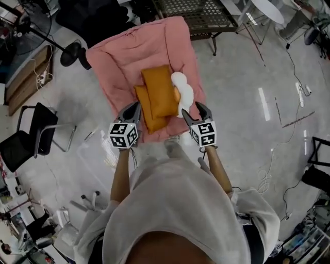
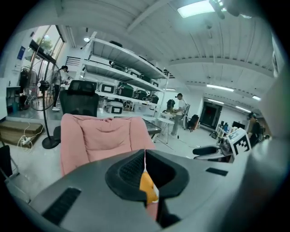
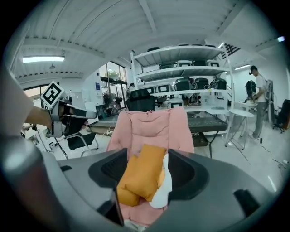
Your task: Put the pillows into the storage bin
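Two orange pillows lie stacked on a pink padded lounge chair [image 1: 129,56]: the upper one [image 1: 160,90] partly covers the lower one [image 1: 147,116]. A white pillow [image 1: 184,90] lies against their right side. My left gripper [image 1: 135,109] hovers at the lower orange pillow's near left edge, jaws shut with nothing gripped; in the left gripper view [image 2: 144,156] only a sliver of orange shows past them. My right gripper [image 1: 192,109] is open beside the white pillow's near edge. The right gripper view [image 3: 145,174] frames the orange pillow [image 3: 142,174] and white pillow [image 3: 164,188] between its jaws, untouched. No storage bin shows.
A black chair [image 1: 31,136] stands to the left, a fan stand [image 1: 72,51] behind it, and a metal grid table [image 1: 198,15] beyond the lounge chair. Cables trail over the glossy floor at right. Shelving [image 2: 122,77] and people stand far back.
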Available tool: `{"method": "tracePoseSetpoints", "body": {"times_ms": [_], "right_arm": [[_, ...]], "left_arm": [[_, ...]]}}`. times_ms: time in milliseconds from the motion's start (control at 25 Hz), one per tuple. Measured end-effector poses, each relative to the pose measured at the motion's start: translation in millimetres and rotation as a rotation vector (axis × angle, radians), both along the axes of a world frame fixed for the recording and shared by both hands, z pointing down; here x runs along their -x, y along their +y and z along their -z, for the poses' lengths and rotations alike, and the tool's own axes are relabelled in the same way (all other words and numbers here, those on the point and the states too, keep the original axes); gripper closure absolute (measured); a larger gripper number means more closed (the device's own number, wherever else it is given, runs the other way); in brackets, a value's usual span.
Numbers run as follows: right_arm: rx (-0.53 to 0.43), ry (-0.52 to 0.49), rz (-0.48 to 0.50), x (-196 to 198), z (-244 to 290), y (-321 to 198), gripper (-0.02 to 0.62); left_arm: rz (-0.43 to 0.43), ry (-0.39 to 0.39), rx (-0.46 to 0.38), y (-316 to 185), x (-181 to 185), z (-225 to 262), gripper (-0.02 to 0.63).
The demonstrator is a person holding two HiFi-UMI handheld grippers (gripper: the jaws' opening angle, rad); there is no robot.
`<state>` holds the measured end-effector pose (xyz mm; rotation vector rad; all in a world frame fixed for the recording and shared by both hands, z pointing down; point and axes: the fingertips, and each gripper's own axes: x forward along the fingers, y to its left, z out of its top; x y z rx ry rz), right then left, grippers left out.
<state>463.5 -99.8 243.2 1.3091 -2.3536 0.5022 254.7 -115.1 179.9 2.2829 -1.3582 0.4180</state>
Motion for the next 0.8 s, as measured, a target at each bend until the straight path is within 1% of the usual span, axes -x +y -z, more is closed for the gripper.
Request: {"method": "tracePoseSetpoints", "body": {"times_ms": [160, 280, 400, 520, 680, 800], "right_arm": [[0.07, -0.003, 0.125, 17.5, -28.3, -16.8, 0.322], [0.1, 0.0, 0.183, 47.7, -43.5, -32.0, 0.292], [0.127, 0.02, 0.227, 70.5, -62.6, -49.7, 0.256], [0.158, 0.035, 0.235, 82.0, -86.3, -61.1, 0.238], [0.226, 0.047, 0.225, 102.0, -124.8, -70.7, 0.156], [0.275, 0.066, 0.2, 117.6, -157.0, -82.4, 0.12]], "left_arm": [[0.103, -0.035, 0.066, 8.6, 16.6, -19.4, 0.591], [0.153, -0.045, 0.102, 6.3, 44.6, -30.4, 0.591], [0.184, -0.039, 0.112, -1.1, 60.8, -38.9, 0.591], [0.204, -0.026, 0.122, -3.1, 66.0, -51.6, 0.591], [0.206, 0.012, 0.142, -4.5, 73.2, -70.1, 0.591], [0.191, 0.042, 0.153, -11.8, 82.3, -86.4, 0.591]]}}
